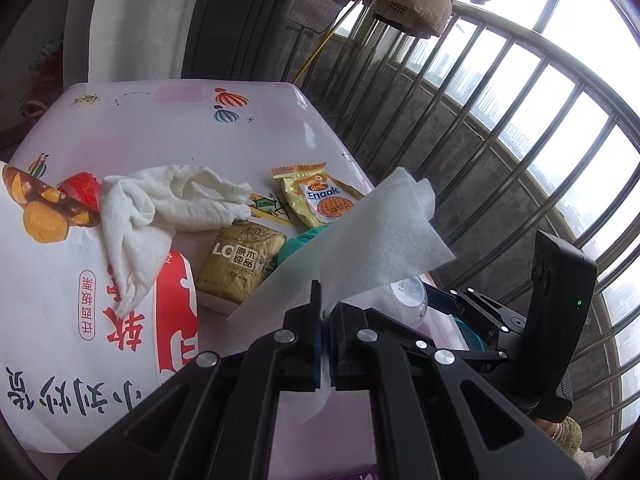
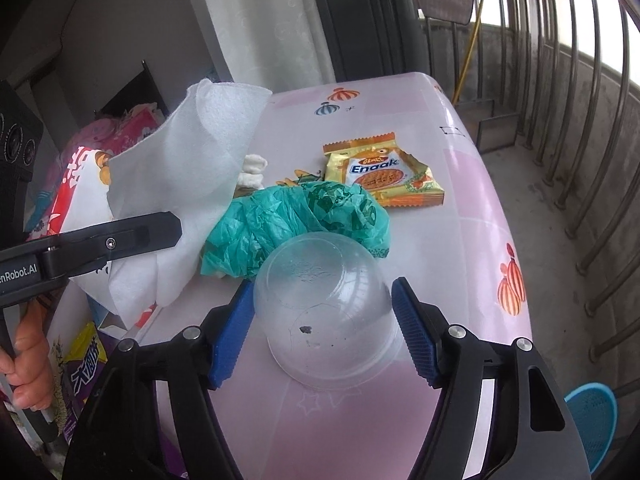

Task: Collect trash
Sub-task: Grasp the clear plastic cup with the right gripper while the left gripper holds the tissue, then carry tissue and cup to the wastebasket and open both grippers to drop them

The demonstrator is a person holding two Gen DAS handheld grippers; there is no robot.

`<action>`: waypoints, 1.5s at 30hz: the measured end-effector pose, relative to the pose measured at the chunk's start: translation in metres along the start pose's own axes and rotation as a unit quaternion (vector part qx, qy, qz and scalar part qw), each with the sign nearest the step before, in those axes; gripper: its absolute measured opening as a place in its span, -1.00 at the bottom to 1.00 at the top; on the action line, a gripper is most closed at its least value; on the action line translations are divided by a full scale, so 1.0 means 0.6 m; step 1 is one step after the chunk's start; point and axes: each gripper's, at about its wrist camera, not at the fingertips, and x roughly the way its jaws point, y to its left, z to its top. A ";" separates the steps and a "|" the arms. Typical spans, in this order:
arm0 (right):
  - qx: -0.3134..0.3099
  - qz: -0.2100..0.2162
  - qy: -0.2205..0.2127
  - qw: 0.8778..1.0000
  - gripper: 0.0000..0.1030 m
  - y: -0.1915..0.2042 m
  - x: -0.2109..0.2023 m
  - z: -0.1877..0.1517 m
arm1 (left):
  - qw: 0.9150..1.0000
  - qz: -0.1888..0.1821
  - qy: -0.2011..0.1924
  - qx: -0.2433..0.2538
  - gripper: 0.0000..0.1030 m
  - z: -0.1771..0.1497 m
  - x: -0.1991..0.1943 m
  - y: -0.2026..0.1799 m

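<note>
Left tool (image 1: 325, 312) pinches tissue (image 1: 384, 232); right tool (image 2: 324, 320) (released) straddles cup (image 2: 324, 312).

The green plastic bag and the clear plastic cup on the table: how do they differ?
The green plastic bag is opaque, soft and crumpled into a heap; the clear plastic cup is see-through, rigid and round. The bag lies free behind the cup, while the cup stands upside down between the open fingers of the right gripper. The bag carries darker green print; the cup is plain with a few dark specks. Both rest on the pink table.

Cup (image 2: 328, 312) before bag (image 2: 296, 228) (wrapper (image 2: 382, 172) behind) on table (image 2: 472, 216)
</note>
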 end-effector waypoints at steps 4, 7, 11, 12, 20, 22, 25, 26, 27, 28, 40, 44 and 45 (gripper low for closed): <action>0.022 0.010 0.000 1.000 0.25 -0.003 -0.031 -0.016 | 1.000 -0.002 -0.002 0.006 -0.96 -0.003 -0.010 -0.009; 0.063 0.034 -0.013 0.997 0.25 -0.015 -0.073 -0.037 | 1.000 -0.008 -0.002 0.015 -0.96 -0.008 -0.024 -0.024; 0.140 0.075 -0.041 0.986 0.25 -0.049 -0.138 -0.070 | 0.999 -0.024 0.003 0.034 -0.96 -0.016 -0.040 -0.054; 0.159 0.079 -0.051 0.983 0.25 -0.059 -0.153 -0.075 | 0.999 -0.031 0.007 0.038 -0.96 -0.018 -0.042 -0.064; 0.302 0.026 -0.154 0.941 0.25 -0.170 -0.303 -0.145 | 0.987 -0.123 0.069 0.078 -0.96 -0.024 -0.014 -0.192; 0.342 0.000 -0.176 0.923 0.25 -0.213 -0.329 -0.169 | 0.980 -0.147 0.100 0.089 -0.96 -0.027 0.013 -0.238; 0.414 -0.043 -0.194 0.888 0.26 -0.272 -0.357 -0.215 | 0.968 -0.171 0.145 0.114 -0.96 -0.035 0.068 -0.316; 0.438 -0.052 -0.198 0.875 0.26 -0.291 -0.361 -0.232 | 0.963 -0.178 0.165 0.119 -0.96 -0.041 0.091 -0.343; 0.462 -0.060 -0.200 0.862 0.26 -0.310 -0.355 -0.248 | 0.957 -0.183 0.186 0.123 -0.96 -0.048 0.117 -0.370; 0.486 -0.070 -0.200 0.848 0.26 -0.328 -0.355 -0.267 | 0.951 -0.190 0.207 0.128 -0.96 -0.058 0.142 -0.397; 0.660 -0.124 -0.174 0.720 0.35 -0.522 -0.294 -0.432 | 0.897 -0.184 0.338 0.216 -0.68 -0.204 0.413 -0.641; 0.711 -0.123 -0.144 0.677 0.56 -0.566 -0.268 -0.491 | 0.891 -0.158 0.353 0.239 0.07 -0.241 0.470 -0.666; 0.717 -0.126 -0.141 0.671 0.56 -0.567 -0.267 -0.500 | 0.892 -0.155 0.349 0.241 0.13 -0.242 0.475 -0.666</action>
